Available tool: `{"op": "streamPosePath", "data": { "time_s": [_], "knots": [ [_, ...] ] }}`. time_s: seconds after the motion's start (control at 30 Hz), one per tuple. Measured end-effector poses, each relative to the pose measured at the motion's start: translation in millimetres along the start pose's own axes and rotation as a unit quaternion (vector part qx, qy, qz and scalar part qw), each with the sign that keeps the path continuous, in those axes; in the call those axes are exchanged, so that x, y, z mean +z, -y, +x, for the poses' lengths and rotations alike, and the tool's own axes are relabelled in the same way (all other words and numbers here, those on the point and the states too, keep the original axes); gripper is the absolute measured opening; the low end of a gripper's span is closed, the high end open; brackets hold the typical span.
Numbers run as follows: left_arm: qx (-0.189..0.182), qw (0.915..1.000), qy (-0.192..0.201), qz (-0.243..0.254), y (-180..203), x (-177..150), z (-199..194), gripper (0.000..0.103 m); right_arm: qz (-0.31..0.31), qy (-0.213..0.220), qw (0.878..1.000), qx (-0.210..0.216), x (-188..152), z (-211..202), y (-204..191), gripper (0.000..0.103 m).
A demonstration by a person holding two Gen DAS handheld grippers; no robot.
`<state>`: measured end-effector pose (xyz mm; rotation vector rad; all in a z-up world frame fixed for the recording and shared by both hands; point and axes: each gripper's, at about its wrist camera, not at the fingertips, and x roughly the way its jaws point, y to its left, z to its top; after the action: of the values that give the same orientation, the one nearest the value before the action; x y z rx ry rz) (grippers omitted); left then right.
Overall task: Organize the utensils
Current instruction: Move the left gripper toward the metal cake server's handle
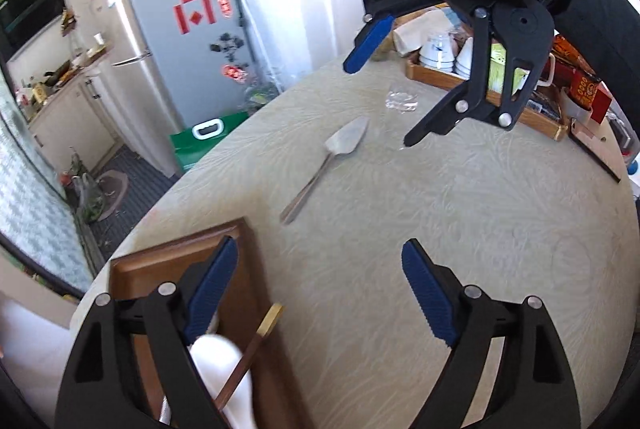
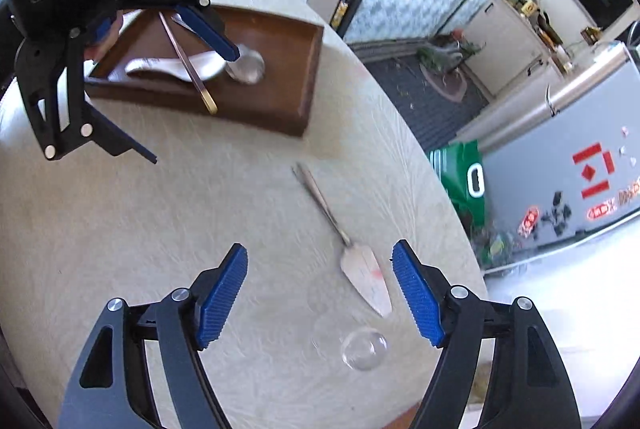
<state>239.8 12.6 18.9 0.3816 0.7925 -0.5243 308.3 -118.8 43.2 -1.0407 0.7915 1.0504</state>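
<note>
- Utensils: 1 metal cake server [image 1: 330,162] lies flat on the round table [image 1: 460,213], outside the tray; its blade points toward the right gripper [image 2: 320,293], its handle toward the brown wooden tray [image 2: 280,29]
- Tray contents: 1 white ceramic spoon [image 2: 168,66], 1 metal spoon [image 2: 247,68] and 1 gold-tipped chopstick [image 2: 188,67] laid across the white spoon; the tray sits at the table edge
- Left gripper [image 1: 320,293]: jaws apart, holding nothing; positioned above the tray's near side
- Right gripper: jaws apart, holding nothing; the server's blade appears between its fingers in the right wrist view
- Clear glass item [image 2: 364,348]: on the table near the server's blade; type cannot be determined
- Second wooden tray [image 1: 440,77]: holds white cups, at the far table side
</note>
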Motion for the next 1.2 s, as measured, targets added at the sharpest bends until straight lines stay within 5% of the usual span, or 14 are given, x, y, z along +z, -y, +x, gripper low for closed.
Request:
{"op": "streamPosePath", "data": {
  "time_s": [0.47,0.73,1.0,1.13,1.2],
  "knots": [
    [-0.041,0.9976,-0.047,-0.032,-19.5,34.8,84.0,0.086,-0.028,-0.068,0.993,0.088,2.5,66.7,41.6,0.066],
    [-0.047,0.9940,-0.069,-0.070,-36.9,31.8,105.8,0.054,-0.020,-0.083,0.989,0.122,5.5,88.8,51.7,0.066],
    [-0.047,0.9927,-0.075,-0.082,-39.7,32.9,113.1,0.054,0.006,-0.094,0.983,0.155,3.0,103.4,59.8,0.061],
    [-0.050,0.9915,-0.091,-0.079,-37.8,32.1,118.3,0.054,0.018,-0.087,0.984,0.154,-0.3,101.9,65.7,0.042],
    [-0.049,0.9920,-0.092,-0.072,-35.4,33.1,118.3,0.054,0.017,-0.084,0.984,0.155,-1.2,101.3,64.7,0.040]
  ]
}}
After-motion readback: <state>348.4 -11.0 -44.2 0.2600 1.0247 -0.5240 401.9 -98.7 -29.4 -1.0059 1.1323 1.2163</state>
